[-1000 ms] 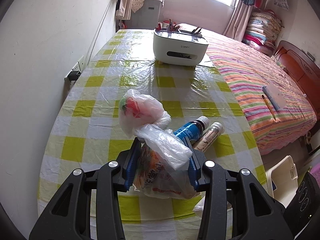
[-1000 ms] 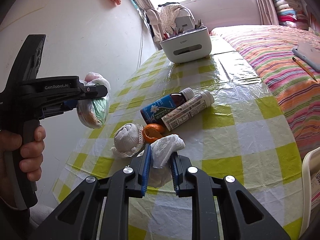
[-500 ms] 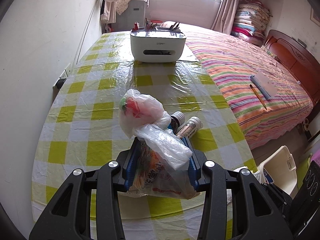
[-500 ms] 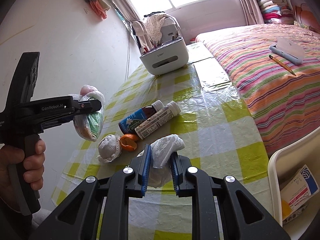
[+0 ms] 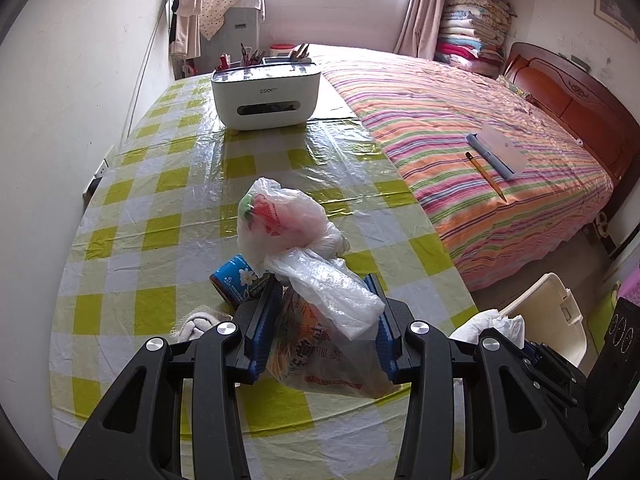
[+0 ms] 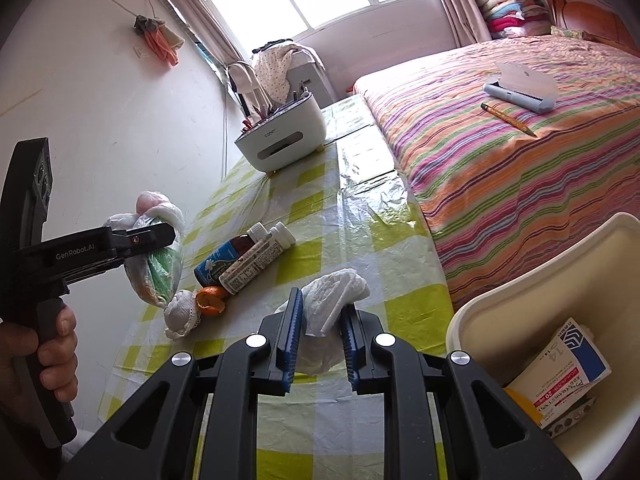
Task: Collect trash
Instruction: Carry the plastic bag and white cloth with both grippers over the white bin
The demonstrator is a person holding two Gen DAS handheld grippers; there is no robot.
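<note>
Nearest, the left gripper (image 5: 324, 328) pinches a knotted plastic bag (image 5: 316, 320) of wrappers between its blue pads, the bag bulging forward above the desk (image 5: 168, 220). Likewise, the right gripper (image 6: 318, 334) is clamped on a crumpled white tissue (image 6: 334, 296), held above the desk edge; at 4 o'clock in the right wrist view stands a cream trash bin (image 6: 516, 276) (a medicine box (image 6: 560, 376) lies inside). Beyond, at 10 o'clock from the right gripper, an orange peel (image 6: 211, 295) touches a white cloth wad (image 6: 182, 316) on the checked cover. Just past these lie a blue-labelled brown bottle (image 6: 224, 258) and a white bottle (image 6: 256, 260), side by side and touching. Farther, at 12 o'clock, a white organiser box (image 5: 266, 94) sits at the desk's far end. At 2 o'clock, the striped bed (image 5: 480, 152) carries a pencil (image 5: 485, 175) and a notebook (image 5: 502, 151).
</note>
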